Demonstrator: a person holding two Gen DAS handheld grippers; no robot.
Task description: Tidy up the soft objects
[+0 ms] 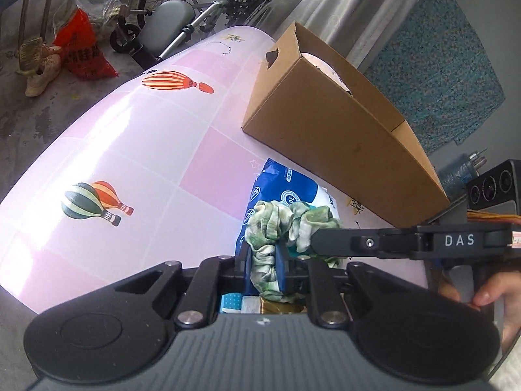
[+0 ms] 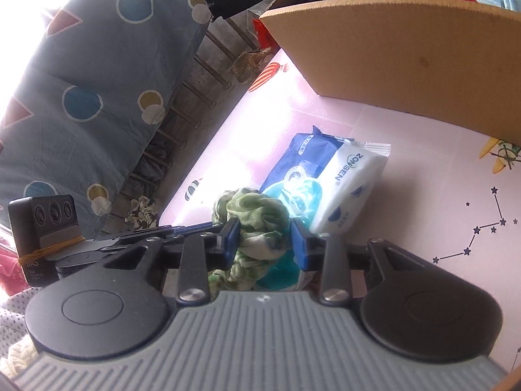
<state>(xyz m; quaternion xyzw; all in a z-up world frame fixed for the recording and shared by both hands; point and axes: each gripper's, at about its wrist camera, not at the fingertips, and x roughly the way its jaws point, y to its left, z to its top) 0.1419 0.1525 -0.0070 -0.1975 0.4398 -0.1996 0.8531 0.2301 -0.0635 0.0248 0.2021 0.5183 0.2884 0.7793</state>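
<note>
A pink balloon-print table [image 1: 136, 150] carries a cardboard box [image 1: 329, 137] beyond the tongs and a wipes pack [image 2: 338, 176] just ahead.

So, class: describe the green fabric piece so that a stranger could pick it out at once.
Find the pink table with the cardboard box. In front of the box lies a blue-and-white wipes pack. Against it sits the scrunchie: ruffled, mottled green-and-white cloth, the only crumpled thing there.
</note>
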